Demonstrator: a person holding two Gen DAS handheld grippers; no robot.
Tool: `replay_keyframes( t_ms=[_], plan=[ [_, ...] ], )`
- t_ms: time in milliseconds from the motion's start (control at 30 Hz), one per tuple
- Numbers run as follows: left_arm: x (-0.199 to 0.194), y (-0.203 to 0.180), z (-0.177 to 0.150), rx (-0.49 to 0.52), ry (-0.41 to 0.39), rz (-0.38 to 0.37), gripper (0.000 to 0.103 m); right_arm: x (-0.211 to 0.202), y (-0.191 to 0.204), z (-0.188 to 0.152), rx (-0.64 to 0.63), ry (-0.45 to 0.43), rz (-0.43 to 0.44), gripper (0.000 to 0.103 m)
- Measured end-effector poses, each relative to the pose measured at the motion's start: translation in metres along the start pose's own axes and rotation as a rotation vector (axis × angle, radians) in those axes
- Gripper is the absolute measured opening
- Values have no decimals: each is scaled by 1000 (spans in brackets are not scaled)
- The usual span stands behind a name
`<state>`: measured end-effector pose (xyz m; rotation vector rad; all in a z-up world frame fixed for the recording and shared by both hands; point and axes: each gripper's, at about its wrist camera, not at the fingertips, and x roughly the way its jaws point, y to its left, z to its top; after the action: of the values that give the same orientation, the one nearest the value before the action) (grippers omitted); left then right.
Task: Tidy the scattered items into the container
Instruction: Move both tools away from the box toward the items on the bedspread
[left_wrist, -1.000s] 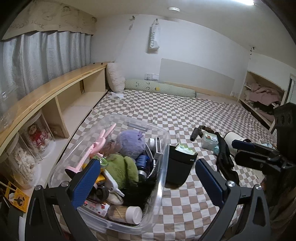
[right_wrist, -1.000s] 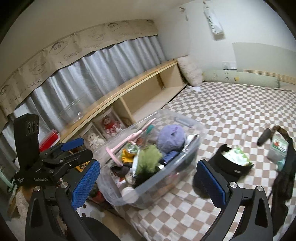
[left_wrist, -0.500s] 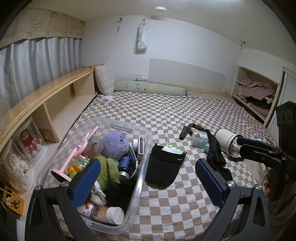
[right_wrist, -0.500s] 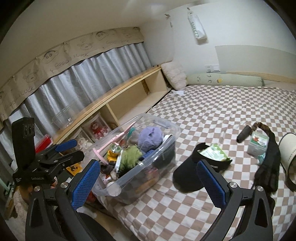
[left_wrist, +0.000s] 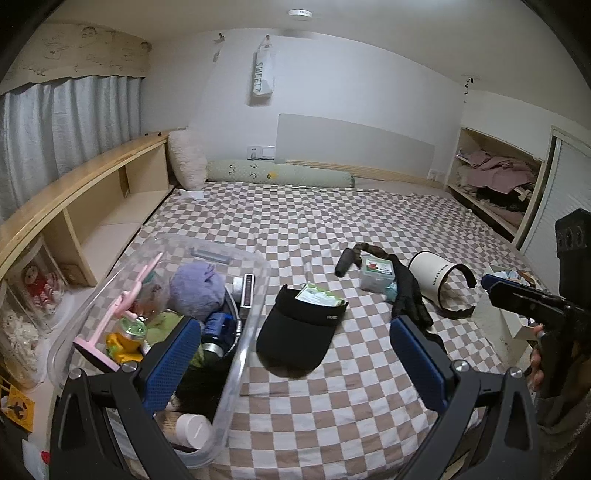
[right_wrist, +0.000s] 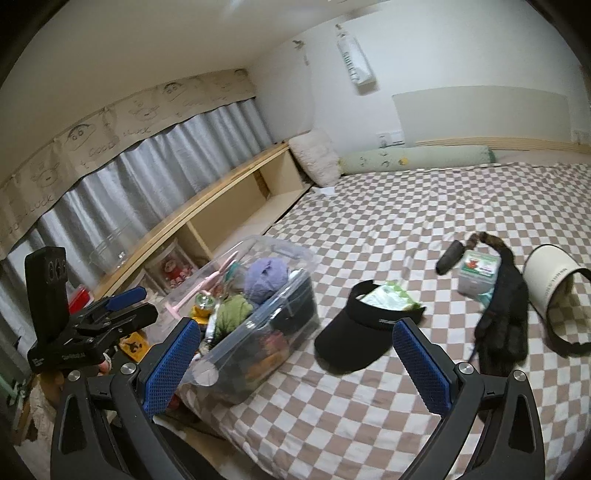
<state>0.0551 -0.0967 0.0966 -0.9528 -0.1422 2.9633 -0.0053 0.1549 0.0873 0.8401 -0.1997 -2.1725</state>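
A clear plastic bin (left_wrist: 242, 354) (right_wrist: 273, 334), full of toys and bottles, stands on the checkered bed at the left. To its right lie a black visor (left_wrist: 299, 332) (right_wrist: 364, 341) with a green wipes pack (left_wrist: 321, 295) (right_wrist: 388, 295) on it, a small clear box (left_wrist: 375, 273) (right_wrist: 476, 273), a dark roller (left_wrist: 343, 260) (right_wrist: 448, 256), black gloves (left_wrist: 408, 295) (right_wrist: 502, 317) and a white visor (left_wrist: 436, 278) (right_wrist: 550, 284). My left gripper (left_wrist: 295, 365) is open and empty above the bin's right edge. My right gripper (right_wrist: 297, 363) is open and empty, short of the black visor.
A wooden shelf (left_wrist: 85, 206) with jars runs along the bed's left side. A pillow (left_wrist: 186, 164) and green bolster (left_wrist: 280, 173) lie at the head. An alcove with clothes (left_wrist: 495, 184) is on the right. The bed's near edge is just below the bin.
Both grippers have swung right, away from the bin and toward the scattered items. The bin has shifted left in both views. Both stay open and empty.
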Motion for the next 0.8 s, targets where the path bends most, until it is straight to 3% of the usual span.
replay_keyframes(
  t_ms=[300,433,800],
  plan=[
    [7,-23,3,39,-72,1,103,-26,-33,0,53,-39,-73,103],
    [8,-27,9,46,-159,42,103,-35,-45,2,68,-57,-101,103],
    [47,-46,31,56,-130,15,103,-46,-75,15,174,-178,-220,103]
  ],
)
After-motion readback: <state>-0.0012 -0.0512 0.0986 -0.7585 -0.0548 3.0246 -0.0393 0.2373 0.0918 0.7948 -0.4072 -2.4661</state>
